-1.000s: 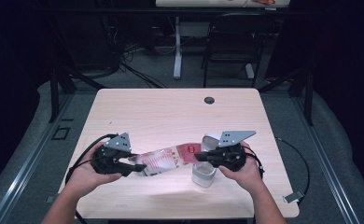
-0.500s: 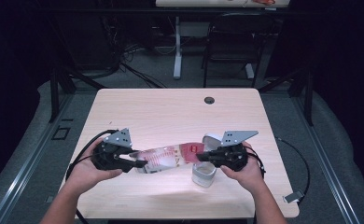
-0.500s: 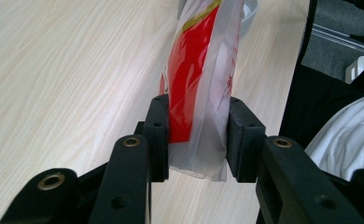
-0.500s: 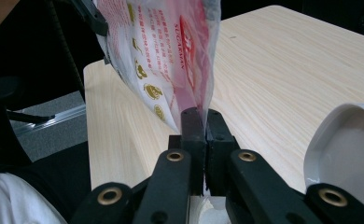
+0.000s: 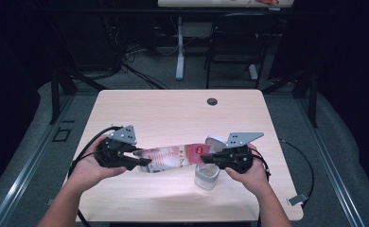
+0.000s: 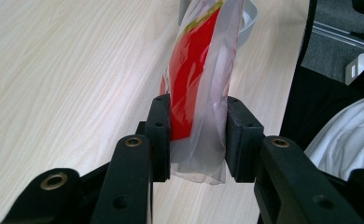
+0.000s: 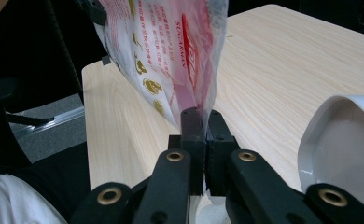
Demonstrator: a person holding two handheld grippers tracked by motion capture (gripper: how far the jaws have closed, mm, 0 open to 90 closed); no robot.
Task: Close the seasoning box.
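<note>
Two grippers are holding one plastic packet (image 5: 173, 157) above the near half of the pale wood-grain table (image 5: 173, 109) in the high view: the left gripper (image 5: 142, 163) is clamping one end, the right gripper (image 5: 206, 160) the other, with a small white cup (image 5: 206, 176) standing just beneath the right one. Left gripper view: the black jaws are standing partly open around the bunched end of the thin, glossy, clear-and-red film packet (image 6: 199, 70). Right gripper view: the jaws are pressing nearly together on a flat edge of the printed packet (image 7: 171, 56), beside the cup's smooth rounded white rim (image 7: 339, 149).
</note>
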